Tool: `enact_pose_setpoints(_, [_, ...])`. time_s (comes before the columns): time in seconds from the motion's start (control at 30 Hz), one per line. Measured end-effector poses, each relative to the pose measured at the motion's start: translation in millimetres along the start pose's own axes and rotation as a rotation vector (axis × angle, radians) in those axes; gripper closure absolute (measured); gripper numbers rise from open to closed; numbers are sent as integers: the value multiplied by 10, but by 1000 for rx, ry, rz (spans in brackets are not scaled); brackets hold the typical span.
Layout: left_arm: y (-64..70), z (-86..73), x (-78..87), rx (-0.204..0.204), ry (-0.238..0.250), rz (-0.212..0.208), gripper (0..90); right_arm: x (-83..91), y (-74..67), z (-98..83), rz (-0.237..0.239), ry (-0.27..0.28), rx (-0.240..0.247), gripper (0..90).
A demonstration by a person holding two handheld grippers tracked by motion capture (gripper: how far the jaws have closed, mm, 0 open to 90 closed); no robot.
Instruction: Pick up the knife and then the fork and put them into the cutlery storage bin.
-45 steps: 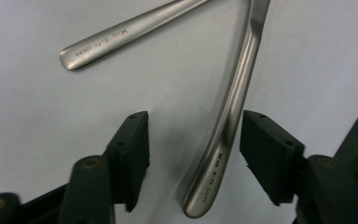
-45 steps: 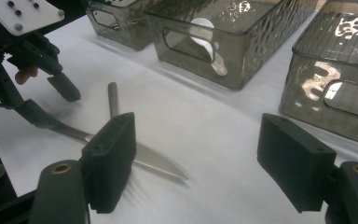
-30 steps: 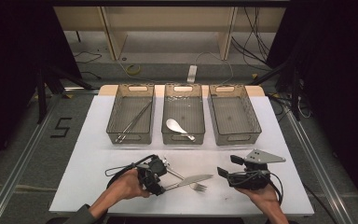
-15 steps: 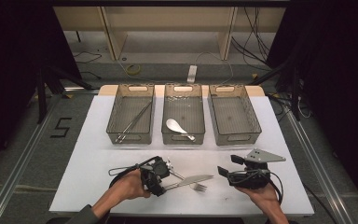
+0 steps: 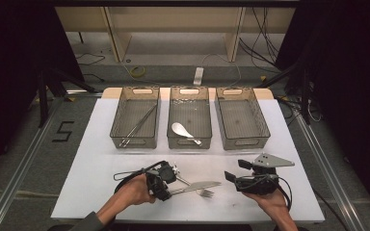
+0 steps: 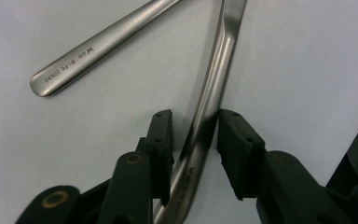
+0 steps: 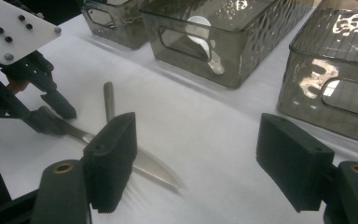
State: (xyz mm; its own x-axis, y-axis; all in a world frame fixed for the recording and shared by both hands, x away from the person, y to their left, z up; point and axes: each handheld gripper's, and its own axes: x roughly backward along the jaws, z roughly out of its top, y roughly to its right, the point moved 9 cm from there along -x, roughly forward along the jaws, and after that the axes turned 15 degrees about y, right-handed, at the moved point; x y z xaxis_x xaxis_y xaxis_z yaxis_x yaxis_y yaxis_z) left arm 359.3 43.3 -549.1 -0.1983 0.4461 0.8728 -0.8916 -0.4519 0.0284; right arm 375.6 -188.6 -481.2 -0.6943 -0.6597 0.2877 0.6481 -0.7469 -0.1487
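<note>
A steel knife (image 5: 197, 186) lies on the white table, crossed by a fork (image 5: 205, 193). My left gripper (image 5: 166, 185) is at the knife's handle (image 6: 205, 126). Its jaws have just been closing and stand on either side of the handle, and a thin gap still shows at the pads (image 6: 235, 149). The fork's handle end (image 6: 70, 65) lies just beyond. My right gripper (image 5: 235, 171) rests to the right of the cutlery. It is open (image 7: 200, 163) with nothing between its pads and faces the knife's blade (image 7: 154, 170).
Three smoky plastic bins stand in a row at the back. The left bin (image 5: 118, 120) holds long thin metal utensils, the middle bin (image 5: 208, 120) holds a white spoon (image 5: 183, 131), and the right bin (image 5: 265, 122) is bare. Black cables trail from both grippers.
Both hands stay where they were. The left gripper's jaws look a little narrower around the knife handle.
</note>
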Motion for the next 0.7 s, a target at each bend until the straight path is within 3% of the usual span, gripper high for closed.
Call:
enact_pose_setpoints(0.37, [-13,12,-2,-3,9,-6,773,-5,2,1,-2,-1,0,297])
enact_pose_setpoints(0.7, [-35,2,10,20,45,-37,781,-5,-6,7,2,1,1,298])
